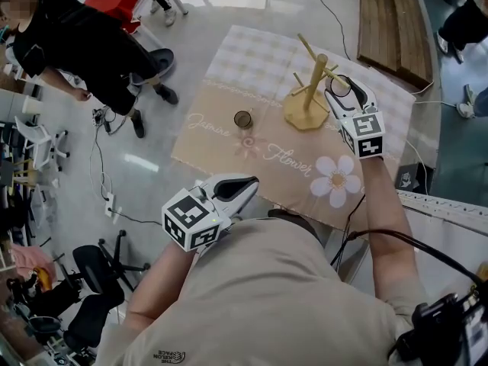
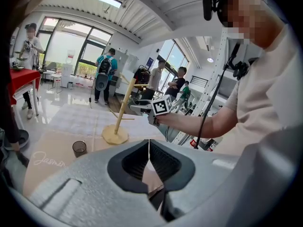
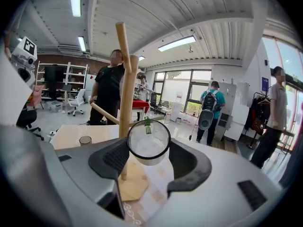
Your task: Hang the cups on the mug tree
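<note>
Open lab: office chairs, shelving

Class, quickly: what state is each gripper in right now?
Left gripper: closed, empty.
Right gripper: closed on a clear cup, next to the mug tree.

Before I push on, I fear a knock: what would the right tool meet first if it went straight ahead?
Probably the upright post of the mug tree, which stands just left of the cup that the right tool grips; depth is hard to judge.
</note>
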A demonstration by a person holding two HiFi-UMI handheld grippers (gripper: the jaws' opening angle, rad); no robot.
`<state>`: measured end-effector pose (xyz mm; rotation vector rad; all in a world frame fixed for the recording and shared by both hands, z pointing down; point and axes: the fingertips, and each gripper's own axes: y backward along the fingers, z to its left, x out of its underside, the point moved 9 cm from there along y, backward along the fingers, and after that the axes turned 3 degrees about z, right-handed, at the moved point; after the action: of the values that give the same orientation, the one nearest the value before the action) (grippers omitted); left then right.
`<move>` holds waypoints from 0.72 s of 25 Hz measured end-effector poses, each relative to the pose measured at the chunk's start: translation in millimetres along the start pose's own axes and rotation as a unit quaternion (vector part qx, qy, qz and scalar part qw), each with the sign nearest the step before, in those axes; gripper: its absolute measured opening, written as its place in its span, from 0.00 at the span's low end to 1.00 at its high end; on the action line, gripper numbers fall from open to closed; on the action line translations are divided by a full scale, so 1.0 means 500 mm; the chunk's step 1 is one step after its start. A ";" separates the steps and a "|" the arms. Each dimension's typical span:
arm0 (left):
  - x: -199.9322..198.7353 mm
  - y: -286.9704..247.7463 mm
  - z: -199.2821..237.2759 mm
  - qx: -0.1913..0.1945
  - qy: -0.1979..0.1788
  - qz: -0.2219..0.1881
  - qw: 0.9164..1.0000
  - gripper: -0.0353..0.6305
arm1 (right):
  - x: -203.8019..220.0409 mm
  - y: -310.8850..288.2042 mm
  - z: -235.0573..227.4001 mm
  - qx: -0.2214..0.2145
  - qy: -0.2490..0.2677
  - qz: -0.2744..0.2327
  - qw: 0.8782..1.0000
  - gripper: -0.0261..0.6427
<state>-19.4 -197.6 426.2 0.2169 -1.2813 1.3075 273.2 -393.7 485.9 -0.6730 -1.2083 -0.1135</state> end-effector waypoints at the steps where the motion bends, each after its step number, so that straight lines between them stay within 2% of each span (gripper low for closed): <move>1: 0.001 0.002 0.000 0.001 0.001 0.000 1.000 0.07 | 0.002 -0.001 0.007 -0.002 0.002 0.002 1.000 0.44; 10: 0.023 0.032 0.004 0.001 0.009 -0.007 1.000 0.07 | 0.027 -0.014 0.050 -0.007 0.027 0.026 0.999 0.44; 18: 0.050 0.079 0.009 0.001 0.009 -0.012 1.000 0.07 | 0.036 -0.024 0.055 0.023 0.027 0.054 0.998 0.44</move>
<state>-59.1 -172.7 426.9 0.2208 -1.2595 1.2873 252.3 -383.7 512.1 -0.6895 -1.1169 -0.0136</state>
